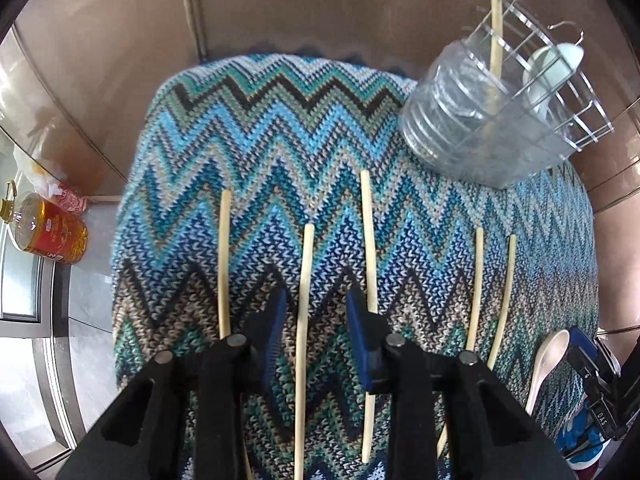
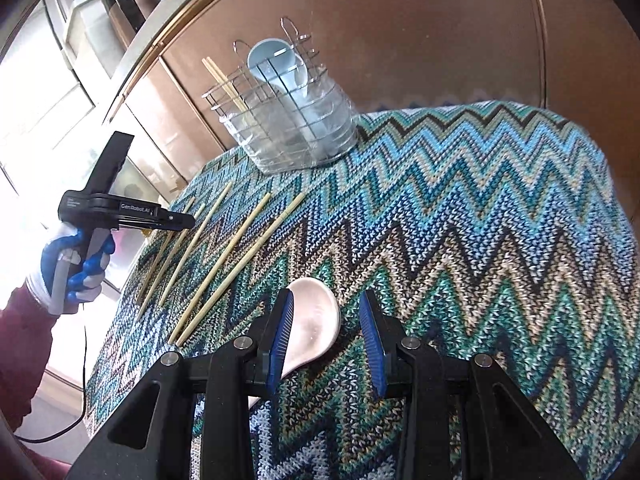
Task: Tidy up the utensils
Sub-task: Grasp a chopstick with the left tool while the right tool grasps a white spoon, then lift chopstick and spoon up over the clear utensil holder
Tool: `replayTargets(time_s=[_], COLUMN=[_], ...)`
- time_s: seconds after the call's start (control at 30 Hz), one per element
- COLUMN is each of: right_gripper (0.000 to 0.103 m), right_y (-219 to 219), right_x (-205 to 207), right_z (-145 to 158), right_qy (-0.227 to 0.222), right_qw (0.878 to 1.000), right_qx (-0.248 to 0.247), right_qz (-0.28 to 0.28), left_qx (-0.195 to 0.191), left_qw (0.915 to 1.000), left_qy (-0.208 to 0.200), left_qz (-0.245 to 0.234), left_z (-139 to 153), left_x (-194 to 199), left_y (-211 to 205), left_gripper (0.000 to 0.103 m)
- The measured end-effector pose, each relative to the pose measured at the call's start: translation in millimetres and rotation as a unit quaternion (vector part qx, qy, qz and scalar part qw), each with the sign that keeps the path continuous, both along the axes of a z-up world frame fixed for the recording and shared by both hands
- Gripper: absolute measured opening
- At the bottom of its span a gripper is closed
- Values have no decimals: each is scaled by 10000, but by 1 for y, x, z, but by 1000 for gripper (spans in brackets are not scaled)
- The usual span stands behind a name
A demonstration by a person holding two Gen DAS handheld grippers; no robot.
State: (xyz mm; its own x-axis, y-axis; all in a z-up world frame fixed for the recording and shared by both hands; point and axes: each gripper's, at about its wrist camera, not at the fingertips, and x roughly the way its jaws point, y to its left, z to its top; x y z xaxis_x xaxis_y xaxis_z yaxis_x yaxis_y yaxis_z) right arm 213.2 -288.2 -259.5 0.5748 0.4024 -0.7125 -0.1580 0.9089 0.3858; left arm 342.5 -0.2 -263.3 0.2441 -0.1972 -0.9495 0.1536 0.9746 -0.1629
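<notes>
— How far along? — Partly: the wire caddy (image 2: 288, 120) at the tabletop's (image 2: 500, 208) far edge holds one chopstick pair and a pale spoon.

— Left? — Five chopsticks (image 1: 305, 320) under the wide left tongs (image 1: 316, 328), one white spoon (image 2: 314, 320) between the wide right tongs (image 2: 326, 336) (nothing blocks).

Five chopsticks (image 1: 305, 320) lie spread across the near left of the worktop (image 2: 500, 220); the wire utensil holder (image 2: 288, 120) blocks the far edge. The right side lies bare.
</notes>
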Motion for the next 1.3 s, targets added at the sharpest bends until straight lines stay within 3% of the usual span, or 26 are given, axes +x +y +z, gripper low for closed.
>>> replayTargets(time_s=[0.23, 0.5, 0.6, 1.13, 1.3], right_gripper=[34, 12, 11, 7, 7], right_y=[0, -1, -5, -8, -7], right_x=[10, 16, 16, -33, -56], right_z=[-13, -25, -26, 28, 58], right_qy=[180, 421, 417, -494, -854], right_qw=[9989, 9965, 9963, 9983, 9962], right_qx=[315, 370, 427, 267, 163], right_qz=[303, 627, 624, 169, -50], left_qx=[30, 41, 9, -510, -734], left_qw=[9999, 9999, 10000, 9941, 9878], left_qy=[41, 25, -28, -948, -1352], left_qz=[-148, -128, -57, 107, 238], left_z=[-6, -11, -9, 41, 79], left_x=[8, 17, 14, -35, -59], left_y=[-6, -11, -4, 26, 30], left_gripper=[17, 9, 5, 4, 4])
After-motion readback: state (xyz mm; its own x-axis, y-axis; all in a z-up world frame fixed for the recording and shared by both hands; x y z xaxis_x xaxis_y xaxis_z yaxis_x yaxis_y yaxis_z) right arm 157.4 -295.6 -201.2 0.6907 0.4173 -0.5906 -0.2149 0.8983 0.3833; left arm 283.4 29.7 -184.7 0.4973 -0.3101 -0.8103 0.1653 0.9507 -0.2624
